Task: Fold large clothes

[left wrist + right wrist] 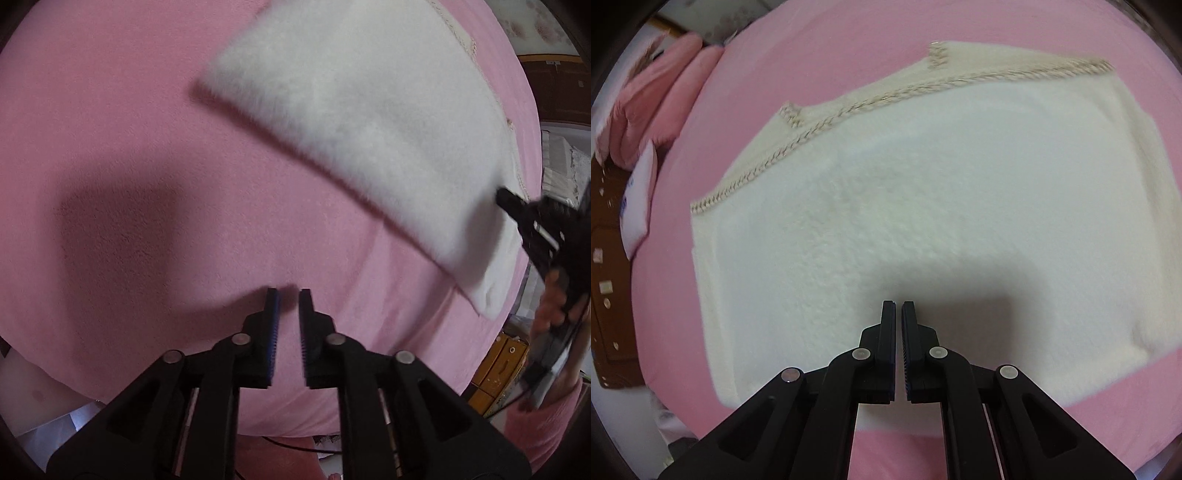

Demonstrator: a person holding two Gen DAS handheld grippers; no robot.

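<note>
A white fluffy garment lies folded in a rough rectangle on the pink bed cover. In the right wrist view the garment fills the middle, with a beige braided trim along its far edge. My left gripper hovers over bare pink cover, down-left of the garment. Its jaws stand a little apart with nothing between them. My right gripper hangs above the garment's near half, shut and empty. The left wrist view shows the right gripper over the garment's right end, held by a hand.
Pink pillows and a small white cushion lie at the bed's left end, beside a brown wooden headboard. A yellow box stands beyond the bed's right edge. Dark wooden furniture is behind it.
</note>
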